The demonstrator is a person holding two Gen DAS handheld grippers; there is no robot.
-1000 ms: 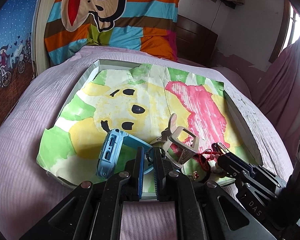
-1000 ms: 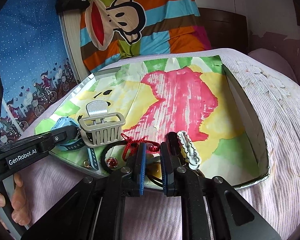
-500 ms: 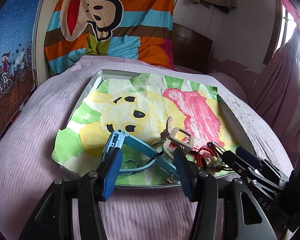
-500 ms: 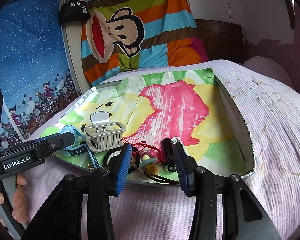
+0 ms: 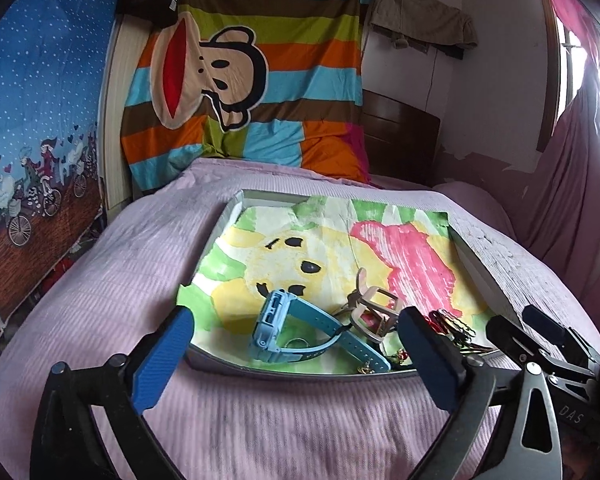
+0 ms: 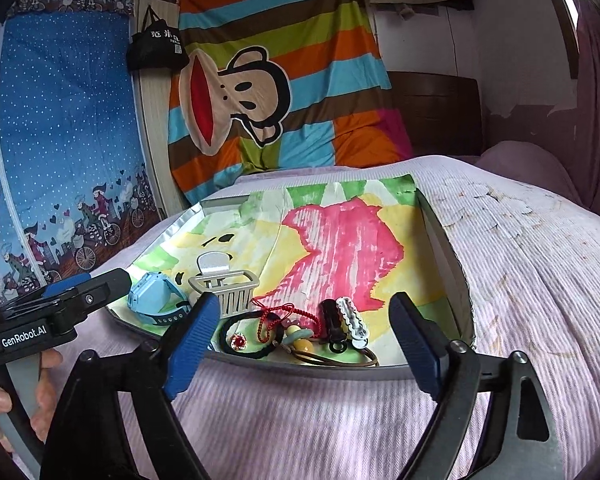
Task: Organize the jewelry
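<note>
Before the tray (image 6: 444, 236) on the bed: left gripper (image 5: 296, 356) and right gripper (image 6: 306, 344), fingers opening, nothing between them; jewelry inside tray.

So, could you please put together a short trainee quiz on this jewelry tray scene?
1. True or false: the blue watch lies inside the tray.
2. Which item stands nearest the watch? A) beige claw clip B) white wavy hair clip C) black hair clip
3. Fill in: the left gripper and the right gripper each hold ____.

Key: 1 true. 2 A. 3 nothing; the jaws of both are opening, pulled back over the pink bedspread at the tray's near edge.
</note>
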